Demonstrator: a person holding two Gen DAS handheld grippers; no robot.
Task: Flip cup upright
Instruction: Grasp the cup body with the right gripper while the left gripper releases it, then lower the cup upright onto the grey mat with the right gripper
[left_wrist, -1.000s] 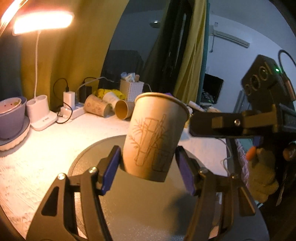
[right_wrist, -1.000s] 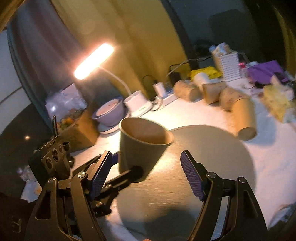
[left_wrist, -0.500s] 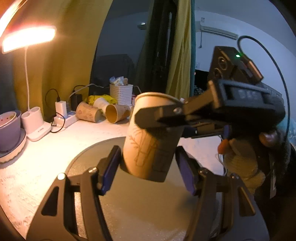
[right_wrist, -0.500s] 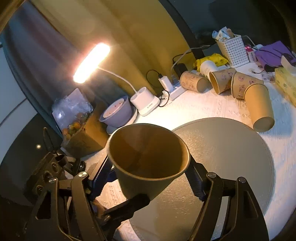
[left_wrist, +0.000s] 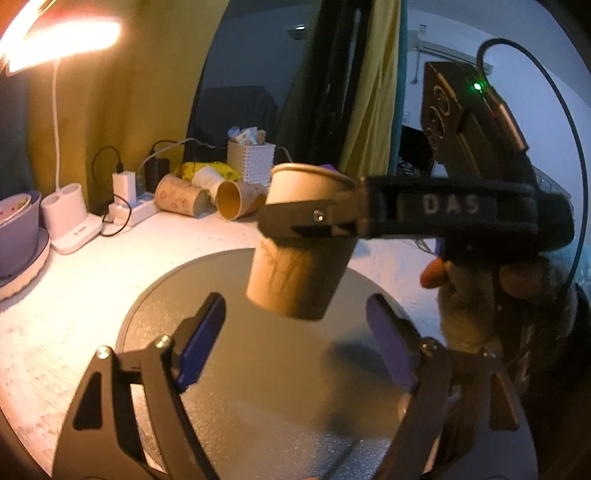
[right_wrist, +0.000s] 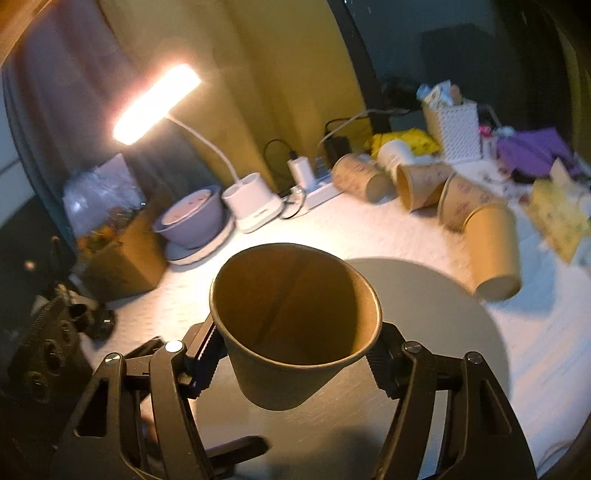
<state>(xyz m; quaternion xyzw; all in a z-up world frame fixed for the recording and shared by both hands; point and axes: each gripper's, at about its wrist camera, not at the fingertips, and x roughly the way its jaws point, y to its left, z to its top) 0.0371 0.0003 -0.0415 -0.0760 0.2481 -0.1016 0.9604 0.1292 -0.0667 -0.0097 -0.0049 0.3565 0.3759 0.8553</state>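
Note:
A brown paper cup (left_wrist: 295, 273) with a bamboo drawing hangs upright, mouth up, above the round grey mat (left_wrist: 280, 398). My right gripper (right_wrist: 295, 354) is shut on the cup (right_wrist: 295, 325) just below its rim. In the left wrist view the right gripper's finger crosses the cup's upper wall. My left gripper (left_wrist: 295, 336) is open, its purple pads (left_wrist: 201, 343) apart on either side below the cup, not touching it.
Several paper cups (right_wrist: 495, 251) lie on their sides on the white tablecloth behind the mat. A lit desk lamp (right_wrist: 251, 206), a purple bowl (right_wrist: 192, 218), a power strip (left_wrist: 129, 210) and a white basket (right_wrist: 458, 133) stand along the back.
My left gripper has opened and let go of the cup. My right gripper has closed on the cup and now holds it alone above the mat.

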